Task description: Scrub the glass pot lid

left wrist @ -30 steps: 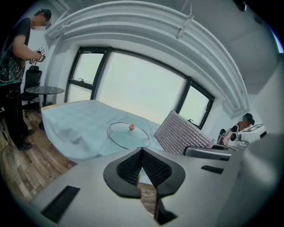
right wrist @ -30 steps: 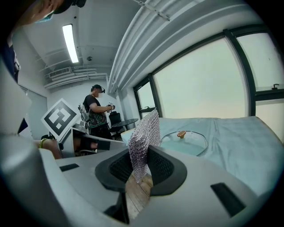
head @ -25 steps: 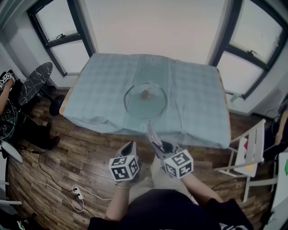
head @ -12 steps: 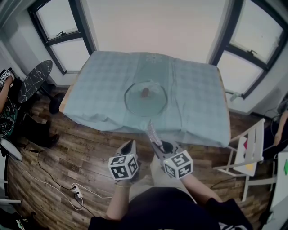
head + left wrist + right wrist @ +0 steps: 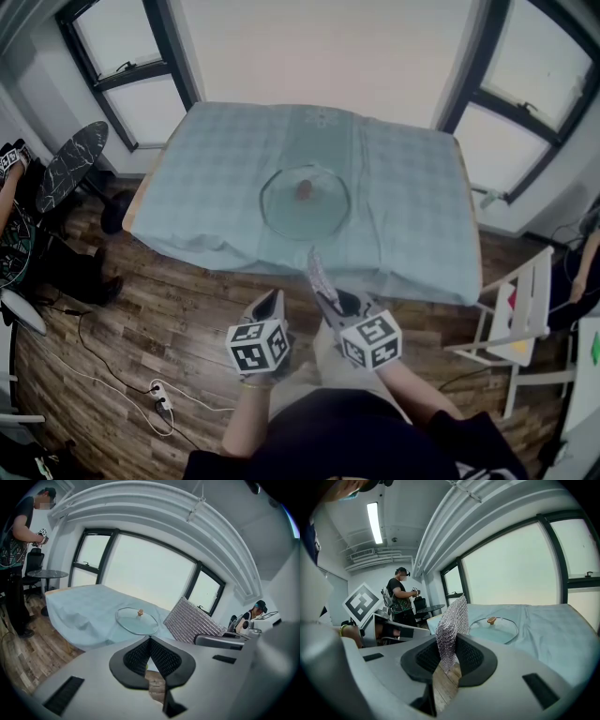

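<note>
round glass pot lid: flat on blue-clothed surface | left claw: pressed together | right claw: pinching silver mesh scrubber

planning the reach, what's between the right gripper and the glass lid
In the head view, only the metal mesh scrubber held by the right gripper, then bare blue tablecloth up to the glass lid.

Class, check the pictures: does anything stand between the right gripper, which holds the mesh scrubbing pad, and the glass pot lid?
Nothing visible does. The right gripper holds the mesh pad in the air on the near side of the glass pot lid; only bare tablecloth lies between them.
</note>
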`<action>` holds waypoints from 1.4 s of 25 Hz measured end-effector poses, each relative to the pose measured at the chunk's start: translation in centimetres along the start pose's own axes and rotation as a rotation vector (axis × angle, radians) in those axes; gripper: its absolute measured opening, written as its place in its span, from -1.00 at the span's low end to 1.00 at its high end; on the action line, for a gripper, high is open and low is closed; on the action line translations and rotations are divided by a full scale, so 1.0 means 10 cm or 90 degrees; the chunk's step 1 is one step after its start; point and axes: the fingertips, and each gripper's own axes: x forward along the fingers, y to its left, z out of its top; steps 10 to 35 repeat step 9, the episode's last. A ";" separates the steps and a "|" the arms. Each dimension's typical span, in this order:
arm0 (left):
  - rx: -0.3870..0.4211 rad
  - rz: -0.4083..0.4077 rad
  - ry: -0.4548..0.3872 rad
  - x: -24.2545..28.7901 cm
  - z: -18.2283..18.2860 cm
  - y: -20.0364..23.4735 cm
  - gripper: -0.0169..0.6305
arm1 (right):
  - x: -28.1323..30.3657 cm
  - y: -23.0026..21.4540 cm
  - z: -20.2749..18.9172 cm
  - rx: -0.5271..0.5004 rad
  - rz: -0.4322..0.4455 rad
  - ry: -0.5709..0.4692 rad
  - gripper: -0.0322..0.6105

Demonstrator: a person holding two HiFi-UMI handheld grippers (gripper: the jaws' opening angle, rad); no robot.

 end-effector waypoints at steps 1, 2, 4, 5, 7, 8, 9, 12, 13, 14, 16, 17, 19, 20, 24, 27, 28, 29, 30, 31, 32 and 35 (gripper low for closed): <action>-0.001 -0.001 0.001 0.00 0.00 0.00 -0.94 | 0.01 0.00 0.00 -0.001 0.000 0.001 -0.65; -0.002 -0.002 0.002 0.00 0.00 0.01 -0.94 | 0.02 0.01 0.00 -0.002 0.001 0.002 -0.65; -0.002 -0.002 0.002 0.00 0.00 0.02 -0.94 | 0.04 0.02 0.00 -0.004 0.002 0.005 -0.65; -0.002 -0.003 0.002 0.00 0.01 0.02 -0.94 | 0.04 0.02 0.00 -0.005 0.003 0.006 -0.65; -0.001 -0.003 0.003 0.01 0.01 0.04 -0.94 | 0.06 0.03 0.00 -0.006 0.005 0.006 -0.65; -0.001 -0.002 0.003 0.01 0.01 0.05 -0.94 | 0.07 0.03 -0.01 -0.006 0.006 0.007 -0.65; -0.002 -0.002 0.004 0.02 0.01 0.06 -0.94 | 0.08 0.04 -0.01 -0.006 0.007 0.007 -0.65; -0.002 -0.002 0.004 0.02 0.01 0.06 -0.94 | 0.08 0.04 -0.01 -0.006 0.007 0.007 -0.65; -0.002 -0.002 0.004 0.02 0.01 0.06 -0.94 | 0.08 0.04 -0.01 -0.006 0.007 0.007 -0.65; -0.002 -0.002 0.004 0.02 0.01 0.06 -0.94 | 0.08 0.04 -0.01 -0.006 0.007 0.007 -0.65; -0.002 -0.002 0.004 0.02 0.01 0.06 -0.94 | 0.08 0.04 -0.01 -0.006 0.007 0.007 -0.65; -0.002 -0.002 0.004 0.02 0.01 0.06 -0.94 | 0.08 0.04 -0.01 -0.006 0.007 0.007 -0.65; -0.002 -0.002 0.004 0.02 0.01 0.06 -0.94 | 0.08 0.04 -0.01 -0.006 0.007 0.007 -0.65; -0.002 -0.002 0.004 0.02 0.01 0.06 -0.94 | 0.08 0.04 -0.01 -0.006 0.007 0.007 -0.65; -0.002 -0.002 0.004 0.02 0.01 0.06 -0.94 | 0.08 0.04 -0.01 -0.006 0.007 0.007 -0.65; -0.002 -0.002 0.004 0.02 0.01 0.06 -0.94 | 0.08 0.04 -0.01 -0.006 0.007 0.007 -0.65; -0.002 -0.002 0.004 0.02 0.01 0.06 -0.94 | 0.08 0.04 -0.01 -0.006 0.007 0.007 -0.65; -0.002 -0.002 0.004 0.02 0.01 0.06 -0.94 | 0.08 0.04 -0.01 -0.006 0.007 0.007 -0.65; -0.002 -0.002 0.004 0.02 0.01 0.06 -0.94 | 0.08 0.04 -0.01 -0.006 0.007 0.007 -0.65; -0.002 -0.002 0.004 0.02 0.01 0.06 -0.94 | 0.08 0.04 -0.01 -0.006 0.007 0.007 -0.65; -0.002 -0.002 0.004 0.02 0.01 0.06 -0.94 | 0.08 0.04 -0.01 -0.006 0.007 0.007 -0.65; -0.002 -0.002 0.004 0.02 0.01 0.06 -0.94 | 0.08 0.04 -0.01 -0.006 0.007 0.007 -0.65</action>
